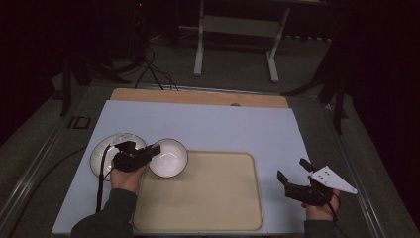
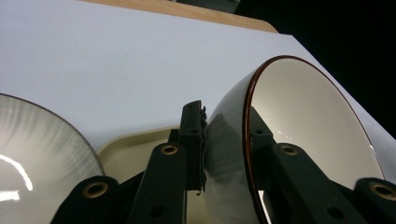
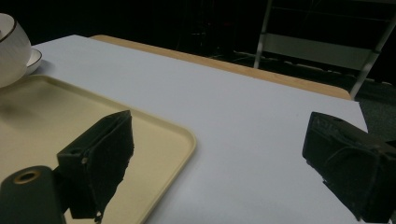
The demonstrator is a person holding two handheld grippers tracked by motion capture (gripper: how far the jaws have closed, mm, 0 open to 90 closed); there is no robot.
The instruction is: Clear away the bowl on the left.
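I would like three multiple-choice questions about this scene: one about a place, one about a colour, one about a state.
1. Where is the right gripper?
A. Right of the tray
B. Inside the bowl
C. Over the plate

2. What colour is the tray?
A. Red
B. Beige
C. Black

3. How is the left gripper?
A. Open, holding nothing
B. Lying on the tray
C. Shut on the bowl's wall

Answers:
1 A: it is over the white mat, beside the tray's right edge.
2 B: the tray is pale beige.
3 C: the left gripper view shows one jaw outside the bowl, one inside.
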